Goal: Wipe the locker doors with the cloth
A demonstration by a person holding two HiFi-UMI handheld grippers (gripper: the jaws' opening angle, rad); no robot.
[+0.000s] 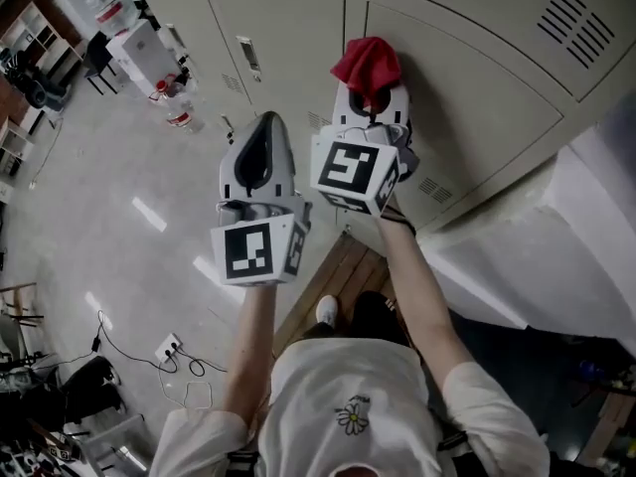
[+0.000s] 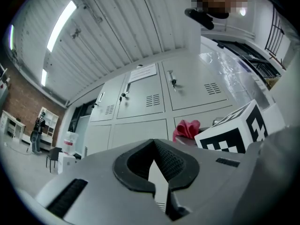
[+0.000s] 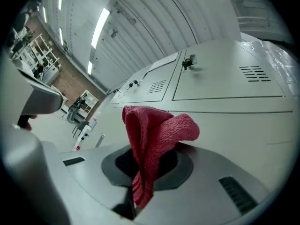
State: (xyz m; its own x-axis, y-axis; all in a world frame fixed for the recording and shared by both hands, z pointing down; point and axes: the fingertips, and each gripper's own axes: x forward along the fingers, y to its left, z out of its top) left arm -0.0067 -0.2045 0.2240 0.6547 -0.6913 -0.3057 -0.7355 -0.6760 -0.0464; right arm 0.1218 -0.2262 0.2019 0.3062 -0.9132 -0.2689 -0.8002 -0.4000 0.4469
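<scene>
— Where's the cloth?
— The red cloth (image 3: 154, 139) is pinched in the right gripper (image 1: 370, 102), bunched lengthwise along the jaws, its free end pointing at 1 locker door (image 1: 467, 78).
— The left gripper (image 2: 153, 150)?
— Its jaws meet at the tips and hold nothing, just beside the right.

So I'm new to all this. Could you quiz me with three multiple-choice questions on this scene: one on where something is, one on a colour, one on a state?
1. Where is the cloth?
A. on the floor
B. between the right gripper's jaws
C. draped over a chair

2. What colour is it?
A. blue
B. white
C. red

3. How do the left gripper's jaws stand?
A. together, holding nothing
B. clamped on the cloth
C. wide apart around a bottle

Answers:
1 B: the right gripper view shows it pinched there.
2 C: it looks red in every view.
3 A: the left gripper view shows them meeting with nothing between.
</scene>
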